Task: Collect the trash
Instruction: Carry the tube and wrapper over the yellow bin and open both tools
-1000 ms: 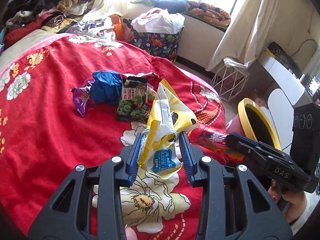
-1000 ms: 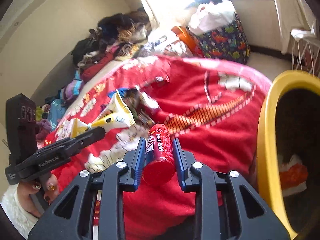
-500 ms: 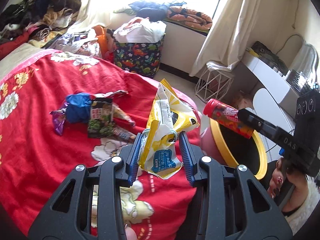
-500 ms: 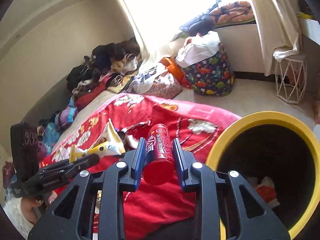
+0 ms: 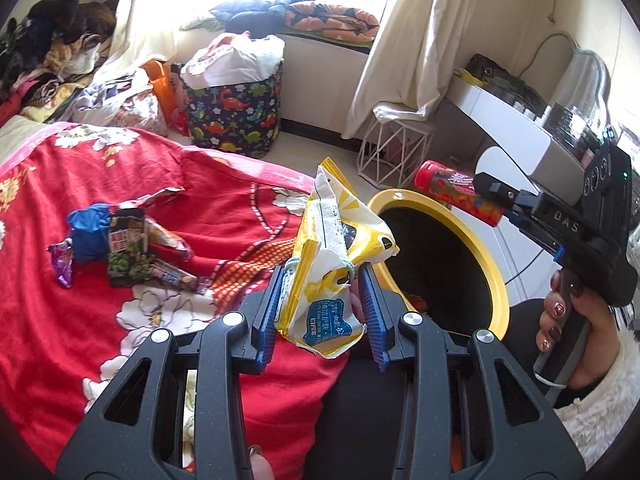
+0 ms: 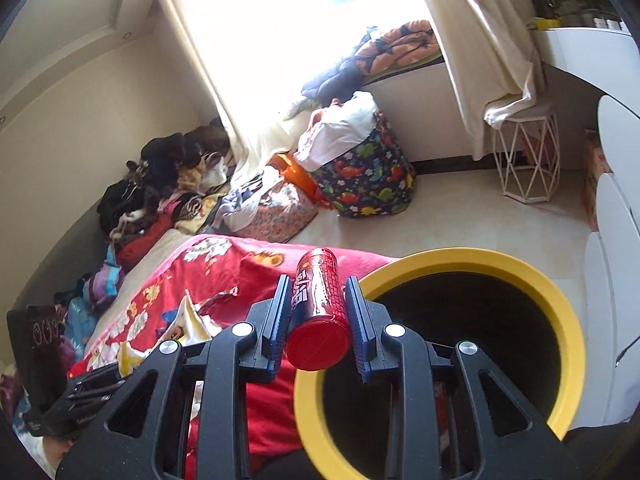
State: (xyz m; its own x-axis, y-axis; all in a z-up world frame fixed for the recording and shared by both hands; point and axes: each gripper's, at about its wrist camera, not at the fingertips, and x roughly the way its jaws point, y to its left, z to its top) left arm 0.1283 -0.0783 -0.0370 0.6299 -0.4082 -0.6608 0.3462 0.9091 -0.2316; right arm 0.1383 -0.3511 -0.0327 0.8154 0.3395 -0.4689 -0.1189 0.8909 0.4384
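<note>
My left gripper (image 5: 321, 280) is shut on a crumpled yellow and white snack bag (image 5: 336, 248), held above the bed's edge beside the yellow-rimmed trash bin (image 5: 494, 268). My right gripper (image 6: 318, 294) is shut on a red cylindrical snack can (image 6: 318, 312), held over the near left rim of the bin (image 6: 560, 308). The can also shows in the left wrist view (image 5: 456, 192) above the bin's far rim. More trash lies on the red bedspread (image 5: 52, 320): a green snack packet (image 5: 128, 256), a blue crumpled bag (image 5: 90, 228), a purple wrapper (image 5: 62, 266).
A dinosaur-print laundry basket (image 5: 234, 116) stands on the floor by the window. A white wire stool (image 5: 396, 148) stands by the curtain. A white desk (image 5: 520, 140) is at the right. Clothes pile (image 6: 160, 184) lies along the bed's far side.
Both grippers have swung away from the bed toward the bin with their loads. The can now hangs over the bin's rim, and the bag is close beside the bin.
</note>
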